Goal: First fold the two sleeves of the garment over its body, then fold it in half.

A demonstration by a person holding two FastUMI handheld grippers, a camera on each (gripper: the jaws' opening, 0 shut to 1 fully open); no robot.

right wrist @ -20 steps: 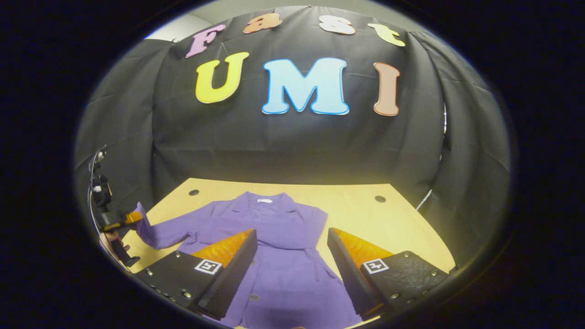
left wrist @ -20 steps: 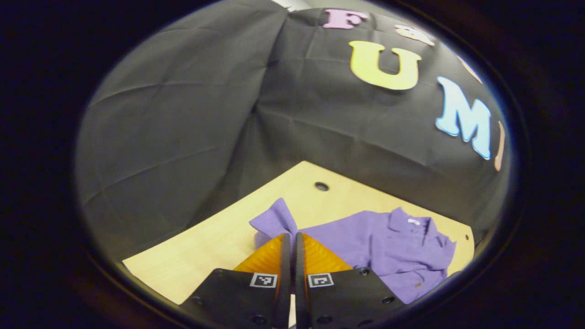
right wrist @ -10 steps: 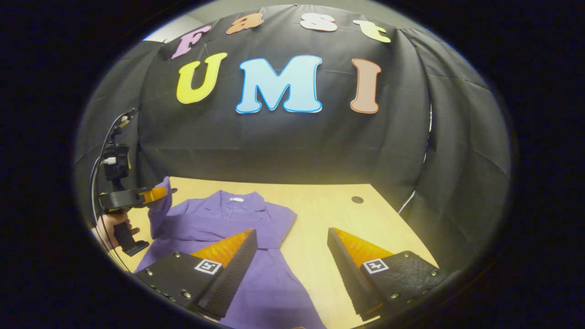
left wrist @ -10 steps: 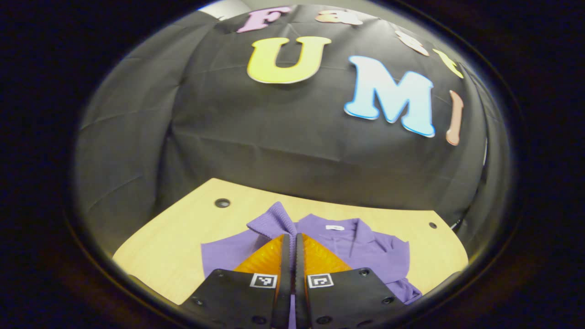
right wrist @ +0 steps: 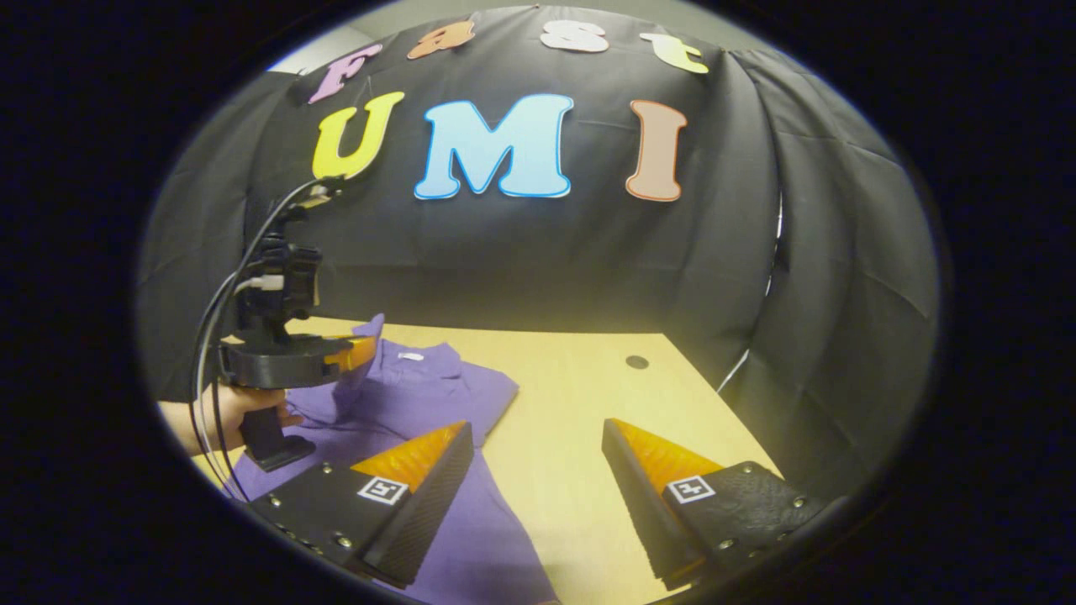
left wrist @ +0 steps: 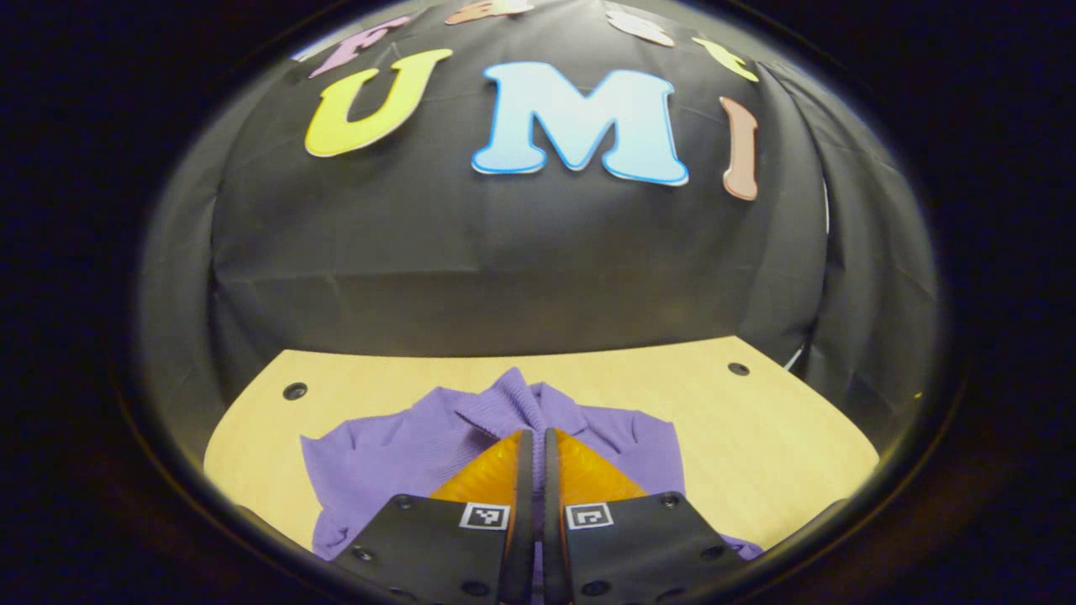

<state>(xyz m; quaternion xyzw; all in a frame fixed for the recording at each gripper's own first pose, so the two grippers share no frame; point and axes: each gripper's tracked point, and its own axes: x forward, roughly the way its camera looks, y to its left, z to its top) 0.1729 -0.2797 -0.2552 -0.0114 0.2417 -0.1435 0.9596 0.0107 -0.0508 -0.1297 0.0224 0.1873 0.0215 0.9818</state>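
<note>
in the left gripper view, the left gripper [left wrist: 535,441] has its fingers [left wrist: 523,470] clenched almost flat together, with a strip of purple cloth pinched between them. this is a sleeve [left wrist: 504,407] of the purple garment [left wrist: 378,454], and its ribbed cuff sticks up just past the fingertips, lifted above the body of the garment. the garment lies spread on the light wooden surface [left wrist: 782,454], more to the left half of it, with bare wood to the right. a small dark hole sits near the surface's far left corner and another near its far right corner.

in the right gripper view, a hand [right wrist: 223,412] at the far left grips the handle of the left gripper [right wrist: 357,353], with cables running up from the device. its fingers point right, over the garment [right wrist: 437,395], and the purple sleeve [right wrist: 366,361] hangs from them, raised off the surface [right wrist: 572,420] and held above the collar end of the garment. the garment lies flat at the left part of the surface, its lower part running down under the near left finger of the right gripper [right wrist: 538,445]. the right gripper's fingers [right wrist: 437,470] are spread wide apart and released, grasping nothing; between them show the garment's edge and bare wood. it hovers above the surface, well apart from the left gripper.
</note>
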